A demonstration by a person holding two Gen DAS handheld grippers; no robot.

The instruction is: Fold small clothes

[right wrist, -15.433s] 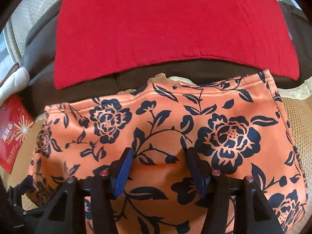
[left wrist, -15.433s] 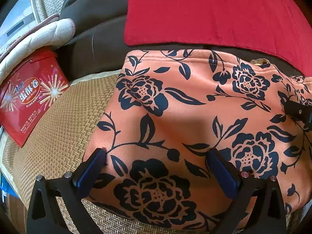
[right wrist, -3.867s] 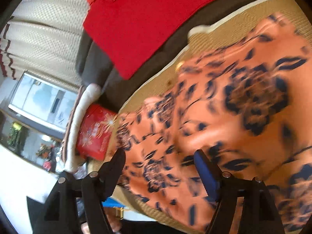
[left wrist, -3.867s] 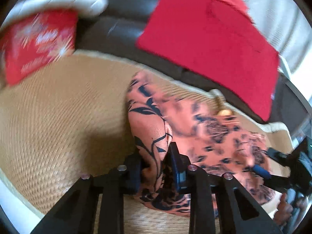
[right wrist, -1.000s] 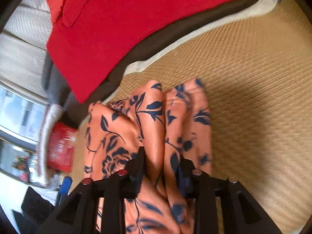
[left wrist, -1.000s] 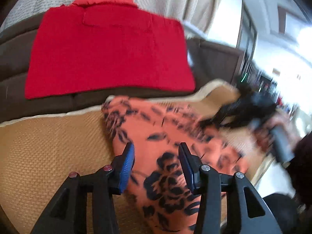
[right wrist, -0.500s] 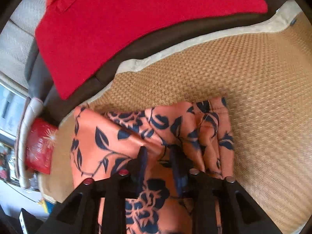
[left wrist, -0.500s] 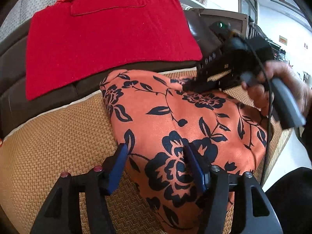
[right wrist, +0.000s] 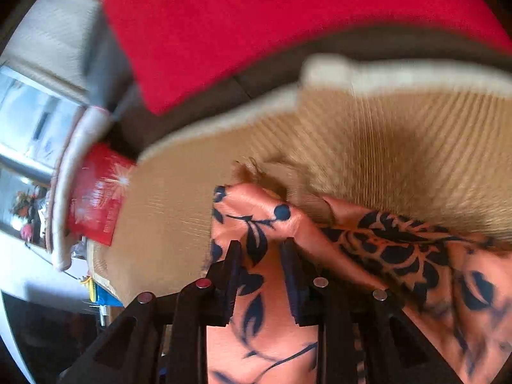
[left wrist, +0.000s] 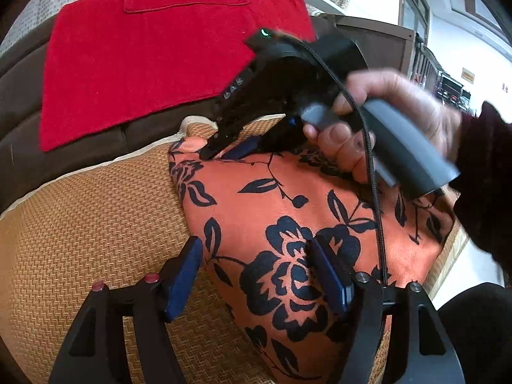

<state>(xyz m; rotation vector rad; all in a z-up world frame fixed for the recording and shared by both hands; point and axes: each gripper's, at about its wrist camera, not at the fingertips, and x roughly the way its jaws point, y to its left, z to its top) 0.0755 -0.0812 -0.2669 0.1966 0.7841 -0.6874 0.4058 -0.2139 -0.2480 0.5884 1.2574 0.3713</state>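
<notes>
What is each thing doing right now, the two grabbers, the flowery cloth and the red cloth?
Left gripper: open, jaws just widened over the cloth, not pinching.
Right gripper: shut on a bunched edge of the cloth.
Flowery orange cloth: folded over, lying on the woven mat.
Red cloth: spread flat, untouched.

Your left gripper (left wrist: pixel 259 275) points steeply down, its jaws wide apart; they have just been opening, and the cloth (left wrist: pixel 288 211) lies under and between them with neither blue pad pressing it. Your right gripper (right wrist: pixel 260 272) also tilts down, jaws narrow and pinched on a fold of the cloth, which rises between the pads. In the left wrist view your right hand (left wrist: pixel 377 118) is wrapped round the grey handle, thumb and fingers curled, a dark sleeve (left wrist: pixel 486 172) at the wrist. The right view is blurred.
</notes>
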